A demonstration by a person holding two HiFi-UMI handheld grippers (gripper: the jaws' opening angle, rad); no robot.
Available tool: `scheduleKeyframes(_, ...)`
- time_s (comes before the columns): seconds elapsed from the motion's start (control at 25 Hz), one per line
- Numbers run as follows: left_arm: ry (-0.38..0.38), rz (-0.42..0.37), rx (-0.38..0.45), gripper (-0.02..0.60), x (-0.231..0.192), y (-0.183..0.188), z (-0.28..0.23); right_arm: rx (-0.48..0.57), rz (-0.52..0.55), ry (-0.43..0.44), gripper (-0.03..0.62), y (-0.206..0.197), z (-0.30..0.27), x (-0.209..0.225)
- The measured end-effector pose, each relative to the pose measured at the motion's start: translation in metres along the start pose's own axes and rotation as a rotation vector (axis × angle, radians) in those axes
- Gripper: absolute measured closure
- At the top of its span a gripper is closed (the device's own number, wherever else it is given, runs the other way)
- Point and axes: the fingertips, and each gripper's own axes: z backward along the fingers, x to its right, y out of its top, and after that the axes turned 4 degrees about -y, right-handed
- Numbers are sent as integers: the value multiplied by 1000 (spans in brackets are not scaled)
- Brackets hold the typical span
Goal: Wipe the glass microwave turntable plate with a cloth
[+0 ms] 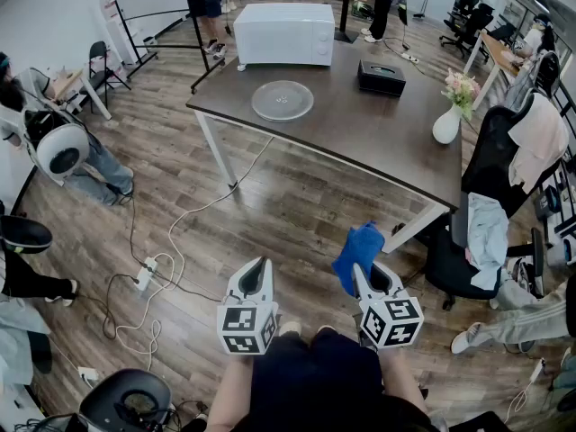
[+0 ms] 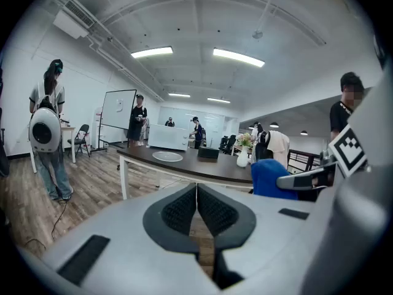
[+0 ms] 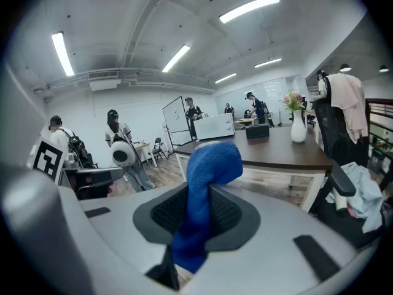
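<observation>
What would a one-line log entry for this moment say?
left claw: shut, empty | right claw: shut on blue cloth | glass plate: on table, apart from both claws

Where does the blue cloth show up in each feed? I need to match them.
Head view: the blue cloth is at lower centre-right, over the floor.
Left gripper view: the cloth is right of centre, at mid-height.
Right gripper view: the cloth is at centre, clamped between the jaws.
Shared landmark: the white microwave.
</observation>
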Motion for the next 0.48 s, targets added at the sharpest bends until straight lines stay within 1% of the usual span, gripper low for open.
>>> scheduleKeyframes(0.28,6,-3,-5,575,-9,-1,7,-4,-12,5,519,-3,-2,-12)
scheduleKeyframes(0.48,1,-10,-6,575,-19,0,7,-16,-24,-13,517,-7,-6,-16)
